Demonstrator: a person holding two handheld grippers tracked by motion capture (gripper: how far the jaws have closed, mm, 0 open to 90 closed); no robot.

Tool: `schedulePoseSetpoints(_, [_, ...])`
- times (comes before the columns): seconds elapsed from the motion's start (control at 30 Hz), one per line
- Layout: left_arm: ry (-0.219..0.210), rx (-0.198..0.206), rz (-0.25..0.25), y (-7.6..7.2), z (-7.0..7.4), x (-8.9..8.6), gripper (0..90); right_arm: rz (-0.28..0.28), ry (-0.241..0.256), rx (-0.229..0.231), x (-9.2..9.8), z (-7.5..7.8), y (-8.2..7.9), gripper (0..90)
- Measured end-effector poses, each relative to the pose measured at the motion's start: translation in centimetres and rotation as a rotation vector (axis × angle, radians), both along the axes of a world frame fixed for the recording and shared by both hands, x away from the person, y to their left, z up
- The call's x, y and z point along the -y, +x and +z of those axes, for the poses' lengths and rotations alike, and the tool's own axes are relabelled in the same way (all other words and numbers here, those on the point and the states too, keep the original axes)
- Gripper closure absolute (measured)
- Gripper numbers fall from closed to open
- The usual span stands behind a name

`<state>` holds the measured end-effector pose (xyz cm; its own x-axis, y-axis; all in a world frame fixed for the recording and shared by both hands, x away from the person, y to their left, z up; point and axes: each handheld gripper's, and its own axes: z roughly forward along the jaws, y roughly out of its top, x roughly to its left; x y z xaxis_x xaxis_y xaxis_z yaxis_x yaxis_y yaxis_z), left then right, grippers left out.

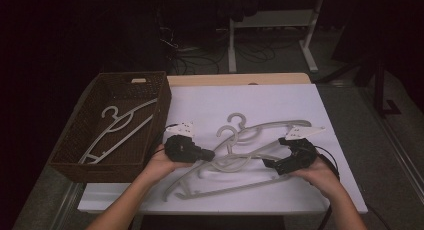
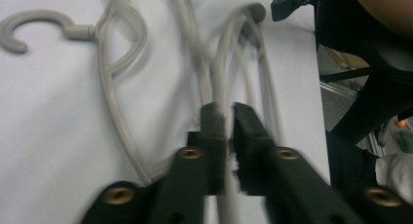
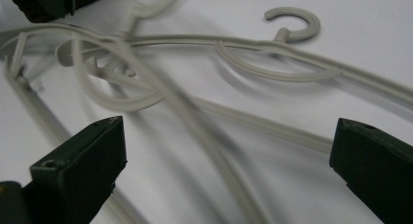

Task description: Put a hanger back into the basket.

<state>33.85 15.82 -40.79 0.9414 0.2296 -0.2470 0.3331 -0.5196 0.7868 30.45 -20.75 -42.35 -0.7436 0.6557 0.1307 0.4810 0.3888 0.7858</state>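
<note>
At the far left of the table (image 1: 300,97), a wicker basket (image 1: 80,155) holds one pale plastic hanger (image 1: 117,132) lying flat inside it. Just beside the basket's right wall, the left tongs (image 1: 207,154) are closed down on a thin rod of the tangled hangers (image 1: 240,150), the jaws pinching the bar with almost no gap, as the left gripper view shows (image 2: 225,118). The pile lies on the white cloth in the middle, hooks toward the far edge, arms crossing and looped through one another. To the right, the right tongs (image 1: 272,165) stand wide apart, gripping nothing, poised over the bars.

These hangers look light, stiff yet springy, and smooth enough to slip; likely they snag together when lifted. The straight bar near the hook's neck seems the surest hold.
</note>
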Motion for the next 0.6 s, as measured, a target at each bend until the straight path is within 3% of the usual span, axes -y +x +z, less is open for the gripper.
schedulePoseSetpoints(0.1, [0.021, 0.017, 0.005, 0.0, -0.1, 0.1, 86.9, 0.001, -0.001, -0.001, 0.0, 0.0, 0.0, 0.0])
schedulePoseSetpoints(0.2, [0.075, 0.032, 0.02, 0.0, -0.6, 0.3, 78.3, -0.001, 0.001, 0.0, 0.0, 0.0, 0.0, 0.0])
schedulePoseSetpoints(0.33, [0.16, 0.106, 0.072, 0.0, -1.2, 0.6, 68.2, 0.0, 0.001, -0.001, 0.0, 0.0, 0.0, 0.0])
schedulePoseSetpoints(0.37, [0.169, 0.109, 0.082, 0.2, -1.4, 0.7, 65.5, 0.0, 0.0, -0.001, 0.0, 0.0, 0.0, 0.0])
schedulePoseSetpoints(0.5, [0.199, 0.113, 0.068, 0.5, -2.1, 1.2, 62.7, 0.001, -0.002, -0.002, -0.1, 0.0, 0.0, 0.0])
schedulePoseSetpoints(0.6, [0.249, 0.135, 0.048, 0.5, -2.8, 1.7, 63.0, 0.001, -0.001, -0.002, -0.1, 0.0, 0.0, 0.0])
